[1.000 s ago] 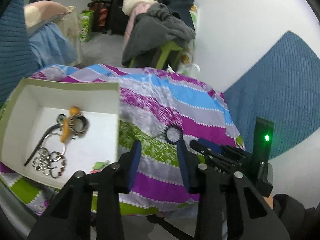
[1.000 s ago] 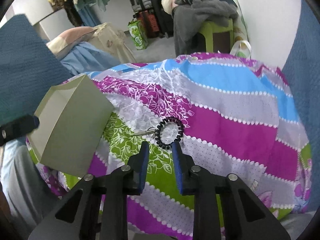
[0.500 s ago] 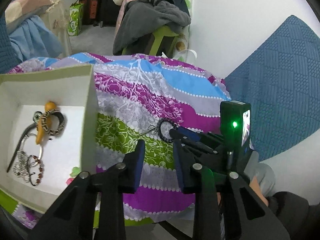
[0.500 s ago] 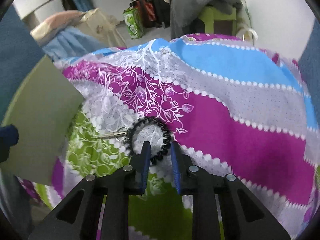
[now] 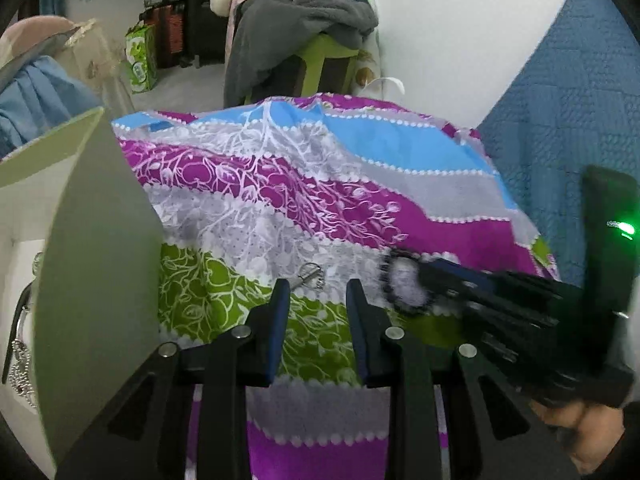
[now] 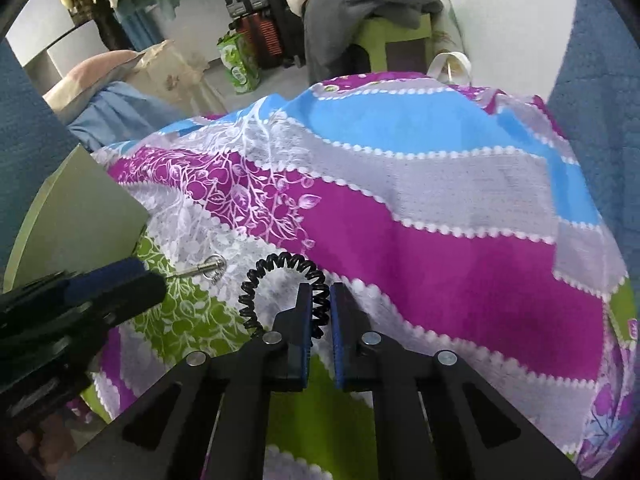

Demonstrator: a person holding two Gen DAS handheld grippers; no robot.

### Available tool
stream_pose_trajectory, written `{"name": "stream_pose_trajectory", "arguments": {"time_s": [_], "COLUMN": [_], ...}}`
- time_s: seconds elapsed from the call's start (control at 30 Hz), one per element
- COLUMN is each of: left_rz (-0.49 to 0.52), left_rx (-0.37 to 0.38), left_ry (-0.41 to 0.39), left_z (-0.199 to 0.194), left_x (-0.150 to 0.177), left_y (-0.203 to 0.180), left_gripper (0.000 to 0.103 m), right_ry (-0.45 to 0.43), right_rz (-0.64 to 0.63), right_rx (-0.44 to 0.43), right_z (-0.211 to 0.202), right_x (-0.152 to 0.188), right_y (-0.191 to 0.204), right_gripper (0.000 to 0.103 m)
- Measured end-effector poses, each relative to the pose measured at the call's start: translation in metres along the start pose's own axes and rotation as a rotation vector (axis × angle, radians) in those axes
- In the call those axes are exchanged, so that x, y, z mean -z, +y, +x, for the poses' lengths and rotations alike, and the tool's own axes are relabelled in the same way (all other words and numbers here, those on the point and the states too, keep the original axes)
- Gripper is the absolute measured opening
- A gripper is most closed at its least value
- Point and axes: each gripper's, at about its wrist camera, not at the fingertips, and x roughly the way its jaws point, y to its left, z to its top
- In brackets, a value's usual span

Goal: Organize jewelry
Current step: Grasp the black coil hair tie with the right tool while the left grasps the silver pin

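Observation:
A black coiled bracelet (image 6: 280, 280) lies on the striped cloth. My right gripper (image 6: 319, 300) is shut on its near right edge. The bracelet also shows in the left wrist view (image 5: 400, 286), held by the right gripper's fingers (image 5: 452, 280). A small silver key-like piece (image 6: 208, 268) lies just left of the bracelet, also in the left wrist view (image 5: 310, 274). My left gripper (image 5: 314, 296) is open and empty just in front of that silver piece. The green box (image 5: 92, 264) stands at the left, with chains (image 5: 20, 360) inside.
The striped cloth (image 6: 440, 208) covers a rounded surface that drops off at the far and right edges. A blue quilted panel (image 5: 568, 100) is at the right. A green stool with piled clothes (image 5: 308, 20) stands behind on the floor.
My right gripper moved forward onto the bracelet and closed on its edge. My left gripper swung right, away from the box, toward the silver piece.

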Motion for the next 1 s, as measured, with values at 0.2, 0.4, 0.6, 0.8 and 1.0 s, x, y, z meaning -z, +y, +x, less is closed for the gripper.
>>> {"name": "stream_pose_trajectory", "arguments": {"time_s": [0.2,0.4,0.6,0.8,1.0], "left_rz": [0.039,0.084,0.134,0.078,0.011], "left_rx": [-0.019,-0.044,-0.063,-0.016,0.012], "left_ry": [0.024,0.077,0.075,0.086,0.046], "left_z": [0.019,0.037,0.037,0.032,0.011], "left_x": [-0.006,-0.006,-0.004,0.001,0.003], "left_y": [-0.001,-0.004,-0.006,-0.004,0.002], "left_gripper": [0.029,0.029,0.009,0.004,0.004], "right_ry": [0.048,0.072,0.095,0.076,0.069], "right_rz": [0.002,0.003,-0.01,-0.024,-0.047], "right_rx": [-0.013,-0.02,-0.041,-0.065,-0.06], "right_z": [-0.001,-0.005,-0.002,-0.004,-0.001], "right_x": [0.013,0.02,0.022,0.023,0.024], "right_y": [-0.006,-0.007,-0.001,0.004,0.012], "right_gripper": [0.007,0.008,0.009,0.025,0.049]}}
